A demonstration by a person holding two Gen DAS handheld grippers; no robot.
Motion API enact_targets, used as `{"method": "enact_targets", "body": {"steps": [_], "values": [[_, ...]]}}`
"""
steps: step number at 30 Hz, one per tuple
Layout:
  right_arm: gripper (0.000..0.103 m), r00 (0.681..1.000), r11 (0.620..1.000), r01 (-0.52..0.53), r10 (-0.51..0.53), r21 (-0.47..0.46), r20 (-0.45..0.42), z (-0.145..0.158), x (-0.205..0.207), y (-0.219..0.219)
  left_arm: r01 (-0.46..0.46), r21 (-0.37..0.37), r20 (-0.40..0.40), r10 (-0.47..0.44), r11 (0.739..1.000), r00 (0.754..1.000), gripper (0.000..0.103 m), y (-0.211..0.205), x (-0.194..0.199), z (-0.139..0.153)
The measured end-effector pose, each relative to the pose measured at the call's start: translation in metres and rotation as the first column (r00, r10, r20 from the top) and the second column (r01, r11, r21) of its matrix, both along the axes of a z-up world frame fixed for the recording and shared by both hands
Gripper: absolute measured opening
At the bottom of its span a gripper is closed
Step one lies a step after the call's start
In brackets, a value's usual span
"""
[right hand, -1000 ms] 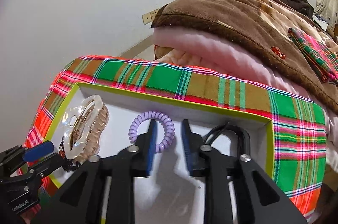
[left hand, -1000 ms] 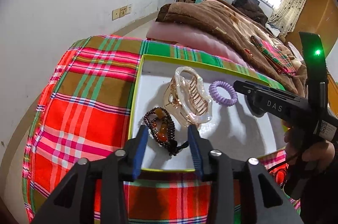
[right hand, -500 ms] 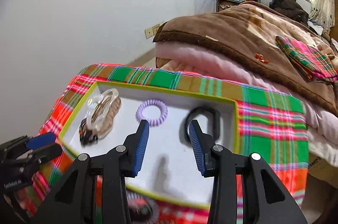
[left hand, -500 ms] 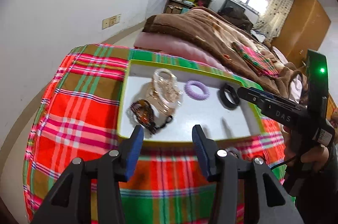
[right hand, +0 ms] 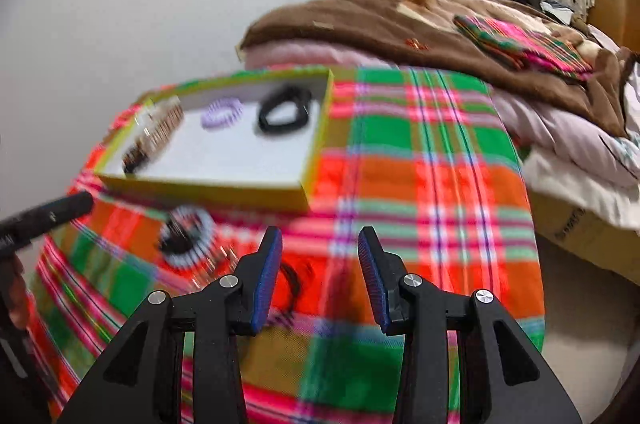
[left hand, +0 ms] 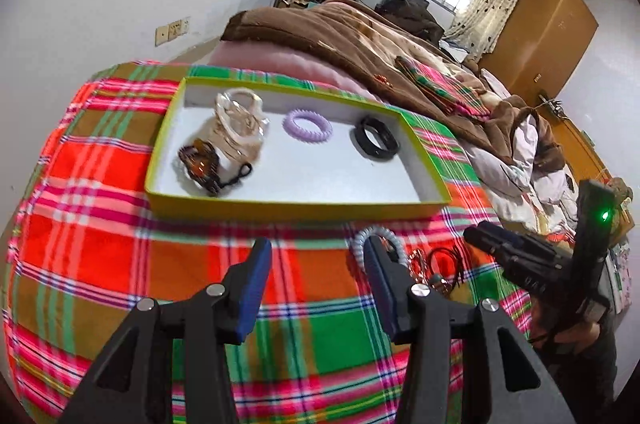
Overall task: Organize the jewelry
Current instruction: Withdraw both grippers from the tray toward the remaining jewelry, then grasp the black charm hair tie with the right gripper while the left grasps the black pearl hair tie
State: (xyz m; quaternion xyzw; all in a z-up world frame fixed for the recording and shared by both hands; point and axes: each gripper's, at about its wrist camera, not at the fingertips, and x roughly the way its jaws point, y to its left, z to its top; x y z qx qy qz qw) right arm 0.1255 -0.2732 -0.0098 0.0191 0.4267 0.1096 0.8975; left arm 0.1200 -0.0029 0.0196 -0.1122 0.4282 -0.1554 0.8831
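A shallow yellow-green box (left hand: 296, 210) (right hand: 208, 190) with a white floor sits on the plaid cloth. In it lie a clear hair claw (left hand: 239, 126), a dark beaded bracelet (left hand: 200, 166), a purple coil hair tie (left hand: 307, 125) (right hand: 222, 112) and a black bangle (left hand: 375, 143) (right hand: 284, 110). In front of the box lie a pale coil hair tie (left hand: 378, 236) (right hand: 186, 238) and a tangle of small jewelry with a black cord (left hand: 438, 270) (right hand: 290, 280). My left gripper (left hand: 316, 262) is open and empty above the cloth. My right gripper (right hand: 319, 252) is open and empty.
The plaid cloth (left hand: 100, 152) covers a rounded surface that drops off on all sides. A bed with a brown blanket (left hand: 360, 36) lies behind it. The right gripper's body (left hand: 536, 264) hangs at the right of the left wrist view.
Both grippers have pulled back out of the box and away from it, and both have opened wider. The loose jewelry in front of the box has come into view.
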Motion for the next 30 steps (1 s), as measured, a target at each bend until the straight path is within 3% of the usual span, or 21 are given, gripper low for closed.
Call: {"method": "enact_targets", "body": {"steps": [6, 15, 17, 20, 24, 30], "values": [[0.041, 0.999, 0.999, -0.03, 0.03, 0.018, -0.01, -0.008, -0.009, 0.006, 0.001, 0.008, -0.005, -0.001, 1.0, 1.0, 0.05, -0.005, -0.007, -0.001], [0.04, 0.997, 0.996, -0.072, 0.071, -0.052, -0.024, -0.019, -0.015, 0.026, -0.014, 0.023, -0.027, 0.015, 1.0, 1.0, 0.05, -0.006, -0.012, -0.008], [0.024, 0.998, 0.996, -0.067, 0.065, -0.059, -0.026, -0.021, -0.016, 0.026, -0.014, 0.027, -0.029, 0.015, 1.0, 0.999, 0.05, -0.006, -0.012, -0.009], [0.011, 0.998, 0.996, -0.065, 0.063, -0.068, -0.023, -0.021, -0.017, 0.025, -0.011, 0.027, -0.032, 0.012, 1.0, 0.999, 0.05, -0.008, -0.013, -0.009], [0.007, 0.998, 0.995, -0.06, 0.059, -0.079, -0.01, -0.021, -0.02, 0.025, -0.004, 0.027, -0.044, 0.005, 1.0, 0.999, 0.05, -0.013, -0.011, -0.013], [0.007, 0.999, 0.999, -0.029, 0.029, -0.015, 0.015, -0.014, -0.025, 0.01, 0.019, 0.036, -0.056, -0.017, 0.999, 0.998, 0.05, -0.022, -0.01, -0.017]]}}
